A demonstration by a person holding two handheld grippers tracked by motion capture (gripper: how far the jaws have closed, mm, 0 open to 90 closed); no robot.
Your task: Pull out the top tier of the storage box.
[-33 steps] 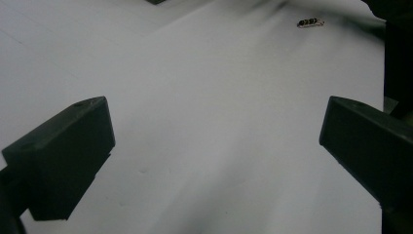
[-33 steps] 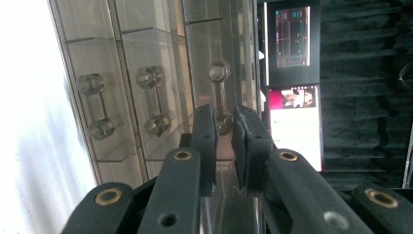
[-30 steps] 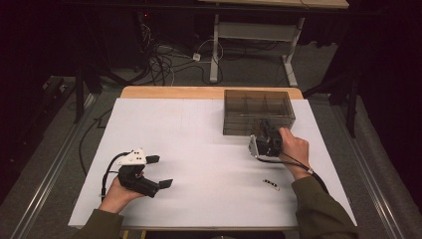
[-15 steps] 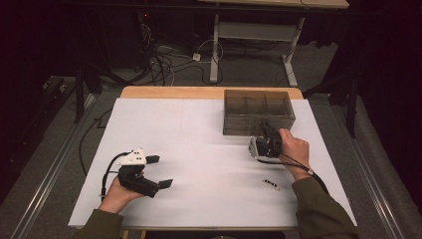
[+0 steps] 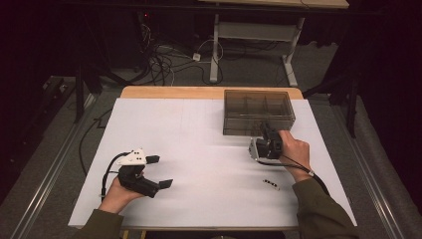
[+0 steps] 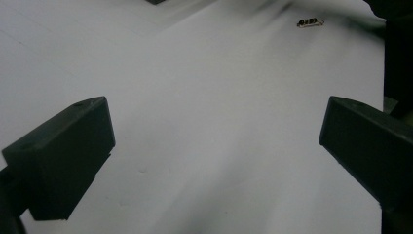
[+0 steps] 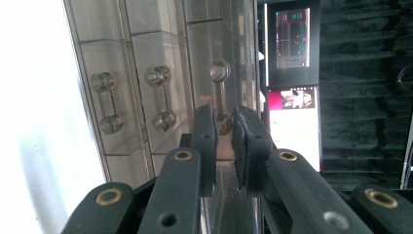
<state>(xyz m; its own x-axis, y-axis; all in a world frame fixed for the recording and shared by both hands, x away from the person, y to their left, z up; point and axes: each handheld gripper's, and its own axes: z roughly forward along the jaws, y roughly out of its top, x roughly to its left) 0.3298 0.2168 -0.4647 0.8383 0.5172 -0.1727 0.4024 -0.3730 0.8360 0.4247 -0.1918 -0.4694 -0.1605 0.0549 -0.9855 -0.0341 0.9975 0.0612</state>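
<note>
Jaws: right gripper (image 7: 224, 141) nearly closed, its two black ribbed pads pinching the lower end of one drawer handle (image 7: 220, 95). Left gripper (image 6: 214, 151) jaws spread wide, bare table between them, nothing held.

Count, right gripper view: three handles on the drawer box (image 5: 258, 112), all alike – clear rods with a rounded knob at each end, glossy. The pinched one is the rightmost of the three; the second handle (image 7: 160, 100) and third handle (image 7: 107, 103) sit to its left, untouched. Each handle fronts its own clear drawer.

Box: one, smoky translucent plastic, rectangular, flat lid, inner dividers faintly visible from above. It stands at the far right part of the table (image 5: 199, 149), the right gripper (image 5: 267, 144) up against its near face.

Table: one, white matt sheet over a wooden top, wood edge showing at the far side.

One small part (image 5: 271, 183), short, dark with pale spots, lies near the right forearm, apart from both grippers; also seen at (image 6: 310, 22).

Left gripper (image 5: 149, 172) rests low at the near left, well apart from the box
</note>
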